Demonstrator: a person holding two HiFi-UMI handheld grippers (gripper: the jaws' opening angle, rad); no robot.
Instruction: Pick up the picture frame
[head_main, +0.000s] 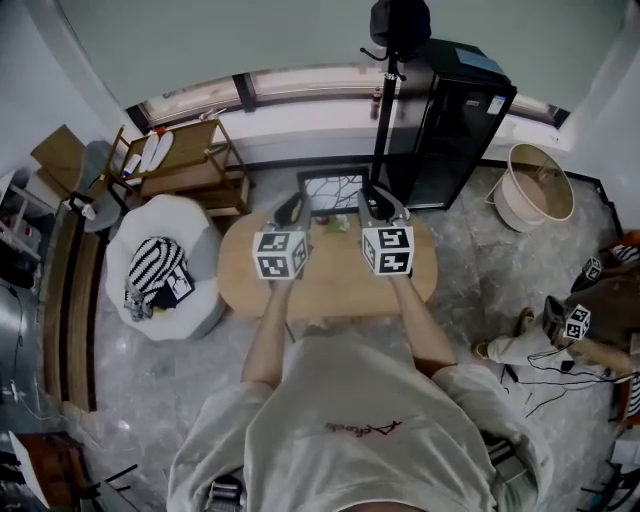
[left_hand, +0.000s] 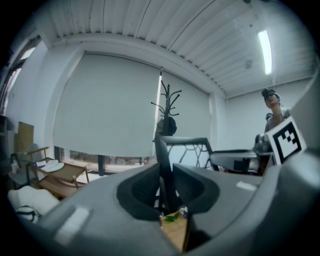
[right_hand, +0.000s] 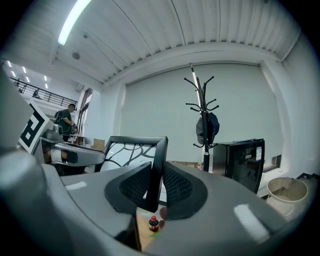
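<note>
Head view: holding frame (head_main: 335, 191) upright above table (head_main: 330, 282), long axis lying crosswise. Left gripper view: clamping left gripper (left_hand: 168, 186) onto frame's left edge. Right gripper view: clamping right gripper (right_hand: 154, 184) onto right edge, both equally near.

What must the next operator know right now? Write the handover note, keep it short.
Left gripper: jaws shut on the picture frame, left side bar.
Right gripper: jaws shut on its right side bar.
Frame: upright between the grippers, at the wooden table's far edge, apparently clear of it.
Done: gripped on both sides.
Left: finish the lift, level; small bottle stands below.
</note>
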